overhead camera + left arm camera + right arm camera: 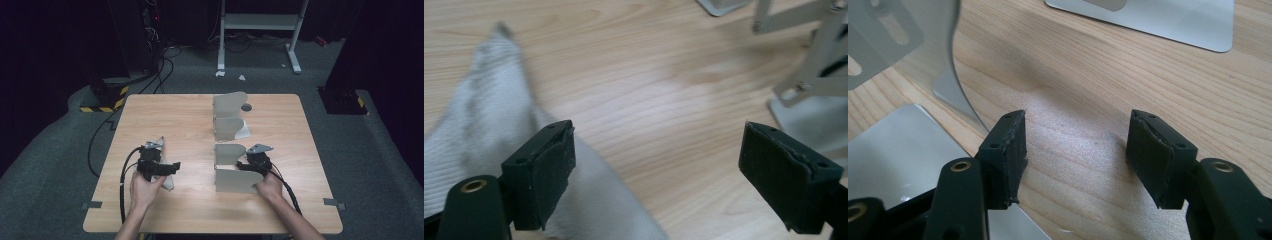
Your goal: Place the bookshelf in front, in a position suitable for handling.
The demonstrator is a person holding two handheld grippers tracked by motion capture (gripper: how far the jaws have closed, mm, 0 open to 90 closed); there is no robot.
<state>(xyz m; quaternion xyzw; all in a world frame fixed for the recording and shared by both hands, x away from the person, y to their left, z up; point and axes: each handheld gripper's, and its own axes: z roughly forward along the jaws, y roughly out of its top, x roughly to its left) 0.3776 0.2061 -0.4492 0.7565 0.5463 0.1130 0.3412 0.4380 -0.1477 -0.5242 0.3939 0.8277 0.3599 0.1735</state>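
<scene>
Now the grey cloth (489, 150) lies at our near left on the wooden table (190, 125), running from seven toward eleven o'clock, partly under our left gripper (656, 175), jaws wide and empty; our right gripper (1075, 155), equally wide, waits by the metal bookends (235, 172).

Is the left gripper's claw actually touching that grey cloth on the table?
Cannot tell. In the left gripper view the left gripper stands open with bare wood between its jaws; the grey cloth passes behind one jaw, hiding any contact.
</scene>
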